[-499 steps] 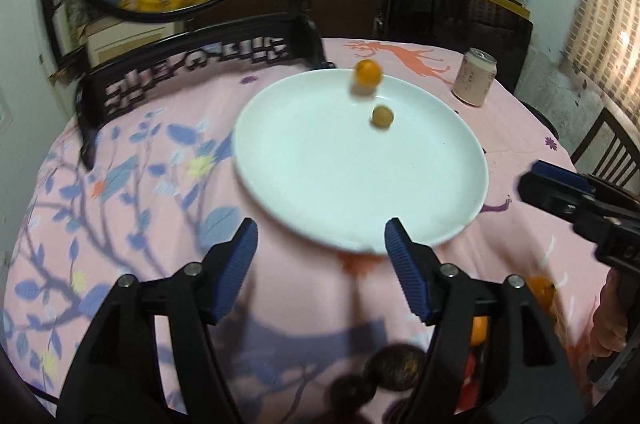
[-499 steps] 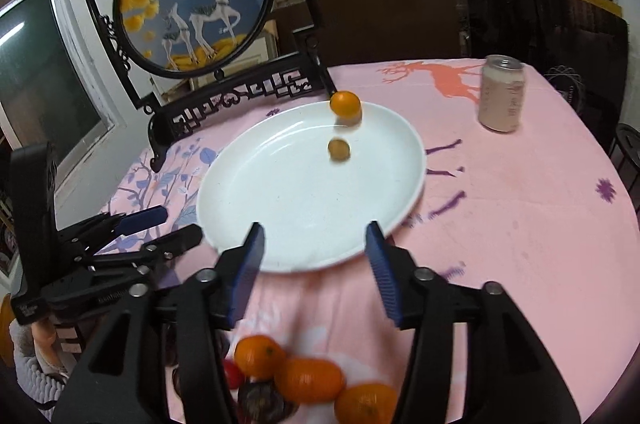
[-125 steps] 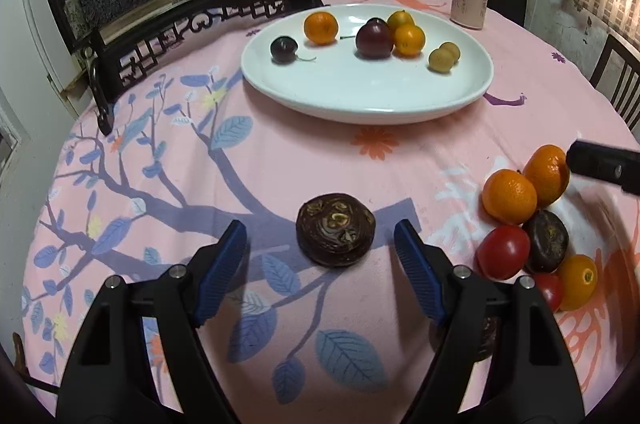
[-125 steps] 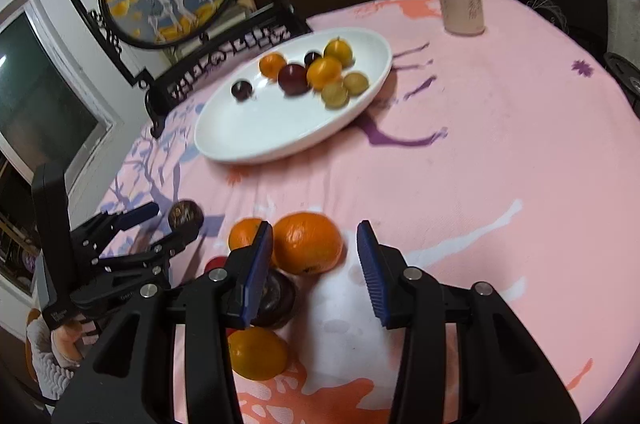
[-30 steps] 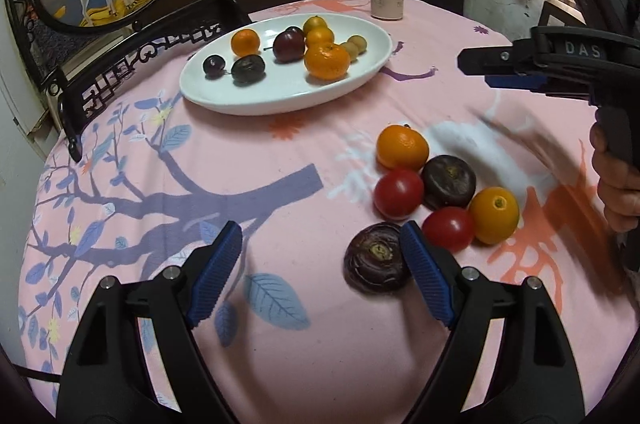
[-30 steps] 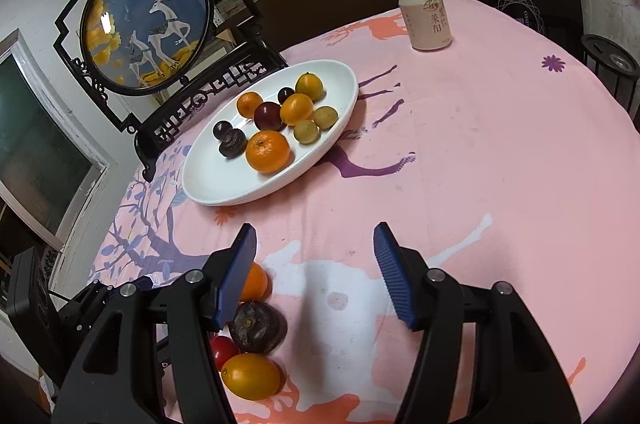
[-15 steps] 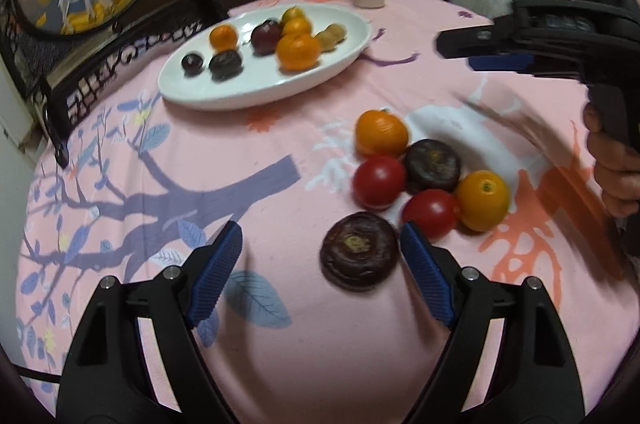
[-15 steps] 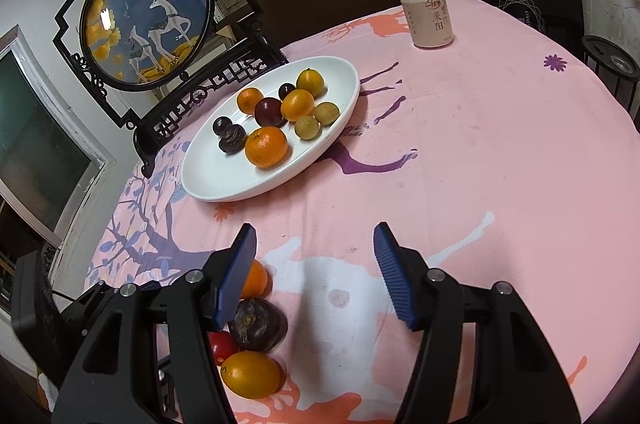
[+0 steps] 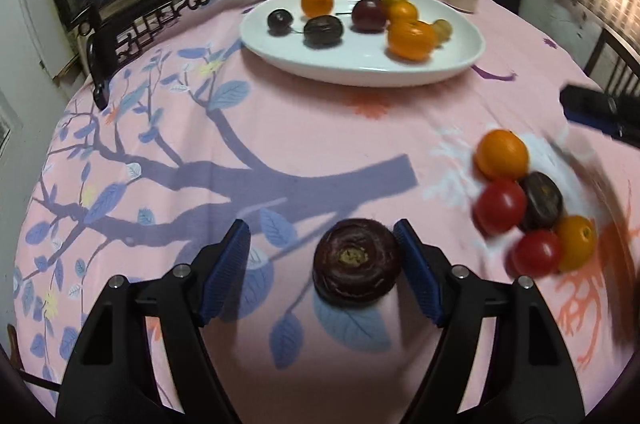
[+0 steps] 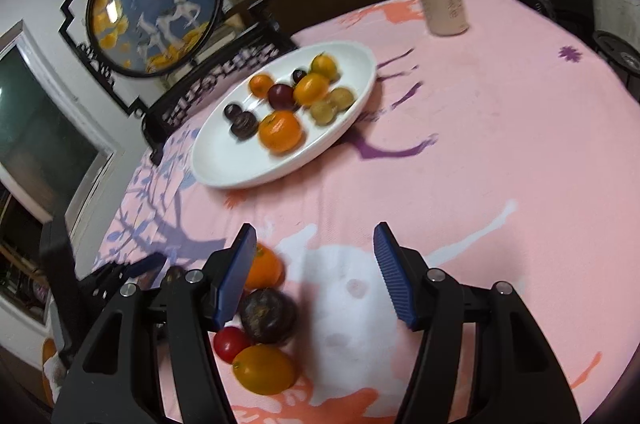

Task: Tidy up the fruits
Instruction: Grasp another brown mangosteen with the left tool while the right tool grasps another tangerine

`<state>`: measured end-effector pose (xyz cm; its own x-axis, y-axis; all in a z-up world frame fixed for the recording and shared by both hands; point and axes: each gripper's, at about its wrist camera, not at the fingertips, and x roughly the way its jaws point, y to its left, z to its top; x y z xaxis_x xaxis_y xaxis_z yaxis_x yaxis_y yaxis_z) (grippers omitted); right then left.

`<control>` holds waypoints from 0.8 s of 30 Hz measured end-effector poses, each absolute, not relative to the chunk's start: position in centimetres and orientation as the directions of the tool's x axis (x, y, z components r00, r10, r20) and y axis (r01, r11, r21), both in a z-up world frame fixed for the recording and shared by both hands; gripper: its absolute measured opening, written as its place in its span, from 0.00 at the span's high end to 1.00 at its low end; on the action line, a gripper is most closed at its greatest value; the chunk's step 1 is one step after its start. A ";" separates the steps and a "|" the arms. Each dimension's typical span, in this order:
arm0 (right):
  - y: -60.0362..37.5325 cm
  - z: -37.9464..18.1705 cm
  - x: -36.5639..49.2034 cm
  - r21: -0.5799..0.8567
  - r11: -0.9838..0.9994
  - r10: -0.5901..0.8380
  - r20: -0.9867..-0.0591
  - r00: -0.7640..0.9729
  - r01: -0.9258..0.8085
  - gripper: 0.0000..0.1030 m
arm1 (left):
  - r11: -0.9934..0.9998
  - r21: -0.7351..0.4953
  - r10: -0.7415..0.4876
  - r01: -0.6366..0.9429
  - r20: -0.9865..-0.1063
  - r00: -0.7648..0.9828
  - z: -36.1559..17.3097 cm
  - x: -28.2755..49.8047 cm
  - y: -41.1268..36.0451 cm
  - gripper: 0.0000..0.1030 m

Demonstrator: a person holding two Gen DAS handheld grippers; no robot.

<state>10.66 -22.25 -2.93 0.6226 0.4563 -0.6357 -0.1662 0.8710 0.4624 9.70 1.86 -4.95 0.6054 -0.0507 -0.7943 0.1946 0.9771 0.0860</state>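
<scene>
In the left wrist view the left gripper (image 9: 322, 266) has just been closing its still-wide jaws around the dark wrinkled fruit (image 9: 357, 272) on the tabletop (image 9: 280, 128), one pad touching; next they must pinch it and carry it to the white plate (image 9: 362, 66). In the right wrist view the right gripper (image 10: 316, 272) hovers with jaws half-spread and empty beside the loose fruit cluster (image 10: 264, 316).

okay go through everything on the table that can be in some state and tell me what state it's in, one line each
Left gripper: jaws just been closing, dark purple fruit between them, not clamped.
Right gripper: open, empty.
White plate: holding fruit.
Drink can: upright.
Loose fruit cluster: on the tablecloth, not yet on the plate.
</scene>
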 end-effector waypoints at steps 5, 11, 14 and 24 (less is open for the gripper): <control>-20.1 -3.8 11.0 0.487 0.847 0.516 -0.660 0.546 -0.212 0.40 | 0.982 0.073 -0.046 0.172 -0.796 0.604 -5.2 10.5 1.9 0.21; -18.5 -4.6 11.4 0.538 0.814 0.569 -0.664 0.486 -0.218 0.40 | 0.984 0.072 -0.041 0.162 -0.796 0.604 -5.2 10.7 2.0 0.18; -17.5 -4.8 11.6 0.518 0.825 0.555 -0.675 0.486 -0.224 0.42 | 0.984 0.066 -0.049 0.167 -0.795 0.605 -5.1 10.5 2.0 0.20; -17.2 -5.2 11.6 0.470 0.848 0.526 -0.682 0.508 -0.246 0.64 | 0.967 0.069 -0.100 0.244 -0.781 0.616 -4.8 9.3 0.6 0.62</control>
<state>11.57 -17.19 -5.20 0.5076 0.5261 -0.6823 -0.2463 0.8475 0.4702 9.27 0.58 -4.78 0.6162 -0.0995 -0.7812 0.2439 0.9673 0.0691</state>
